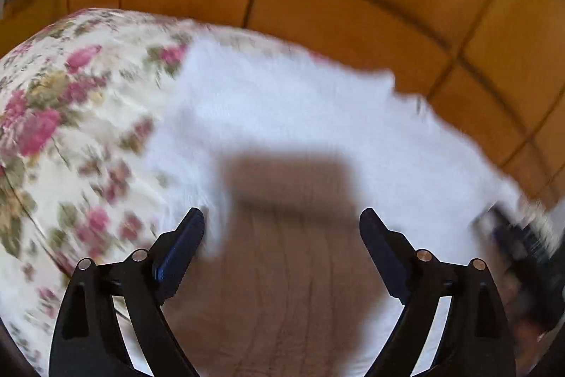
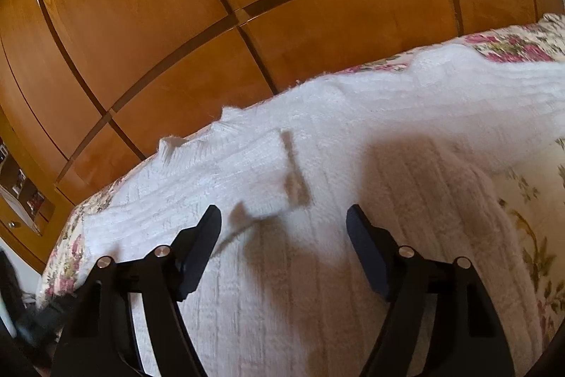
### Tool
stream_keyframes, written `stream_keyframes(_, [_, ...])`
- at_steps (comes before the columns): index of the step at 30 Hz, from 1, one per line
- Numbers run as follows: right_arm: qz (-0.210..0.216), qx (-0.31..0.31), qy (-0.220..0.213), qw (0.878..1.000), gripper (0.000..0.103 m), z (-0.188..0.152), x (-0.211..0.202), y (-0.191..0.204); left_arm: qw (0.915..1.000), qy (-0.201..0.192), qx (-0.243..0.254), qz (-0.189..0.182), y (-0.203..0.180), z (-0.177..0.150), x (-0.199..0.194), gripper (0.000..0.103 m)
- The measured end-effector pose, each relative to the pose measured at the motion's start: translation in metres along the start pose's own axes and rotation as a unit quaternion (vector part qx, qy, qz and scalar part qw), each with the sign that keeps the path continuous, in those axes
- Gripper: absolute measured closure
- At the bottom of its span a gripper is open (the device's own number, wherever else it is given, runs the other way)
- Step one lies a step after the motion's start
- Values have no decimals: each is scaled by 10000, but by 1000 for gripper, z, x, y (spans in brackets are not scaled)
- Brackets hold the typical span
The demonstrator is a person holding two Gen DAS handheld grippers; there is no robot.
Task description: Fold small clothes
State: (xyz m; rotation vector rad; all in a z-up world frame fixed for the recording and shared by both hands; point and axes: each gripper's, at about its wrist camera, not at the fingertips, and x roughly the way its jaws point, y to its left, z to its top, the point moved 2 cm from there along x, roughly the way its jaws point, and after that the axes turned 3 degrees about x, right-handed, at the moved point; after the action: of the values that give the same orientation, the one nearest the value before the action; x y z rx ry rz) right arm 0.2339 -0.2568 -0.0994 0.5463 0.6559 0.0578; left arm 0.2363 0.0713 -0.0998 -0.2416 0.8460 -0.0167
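Note:
A white, fluffy ribbed garment (image 1: 289,115) lies spread on a floral bedspread (image 1: 70,115); this view is blurred. My left gripper (image 1: 282,221) hovers over the garment's near part with its jaws wide apart and nothing between them. In the right wrist view the same white garment (image 2: 353,136) covers most of the bed, with a folded flap edge (image 2: 293,172) near the middle. My right gripper (image 2: 284,218) stands open just above the cloth, and no fabric is pinched between its fingers. Shadows of both grippers fall on the cloth.
Wooden wardrobe panels (image 2: 176,23) rise right behind the bed's far edge. The floral bedspread (image 2: 529,200) shows to the right of the garment. A dark blurred object (image 1: 512,235) sits at the right edge of the left wrist view. A shelf niche (image 2: 21,193) is at far left.

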Motion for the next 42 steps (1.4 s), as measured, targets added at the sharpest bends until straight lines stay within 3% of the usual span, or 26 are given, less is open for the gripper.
stream_keyframes(2, [83, 154, 111, 9998, 36, -2, -8, -7, 9999, -14, 148, 83, -6, -6, 0, 13])
stream_keyframes(3, [135, 225, 189, 9995, 38, -3, -11, -10, 9998, -86, 152, 13, -8, -4, -4, 5])
stream_keyframes(5, [232, 338, 342, 9986, 46, -1, -18, -20, 9999, -37, 113, -72, -8, -4, 0, 4])
stream_keyframes(7, [253, 407, 345, 9983, 47, 5, -27, -31, 9999, -8, 63, -125, -5, -6, -3, 4])
stream_keyframes(14, [-411, 732, -81, 9964, 47, 37, -63, -109, 9999, 58, 153, -10, -4, -7, 0, 4])
stream_keyframes(20, [-894, 1873, -365, 9775, 47, 59, -88, -208, 9998, 69, 178, 24, -7, -7, 2, 4])
stream_keyframes(27, [-937, 2922, -972, 9468, 52, 76, -118, -293, 9998, 59, 180, 19, -8, -8, 4, 4])
stream_keyframes(31, [-1075, 3143, -1142, 9363, 52, 93, -121, -319, 9997, 68, 223, 71, -10, -9, 6, 4])
stream_keyframes(37, [-1043, 3511, -1290, 9215, 61, 107, -119, -354, 9997, 48, 238, 64, -10, -8, 9, 4])
stream_keyframes(42, [-1152, 3565, -1218, 9191, 79, 115, -113, -369, 9997, 34, 253, 55, -9, -8, 10, 4])
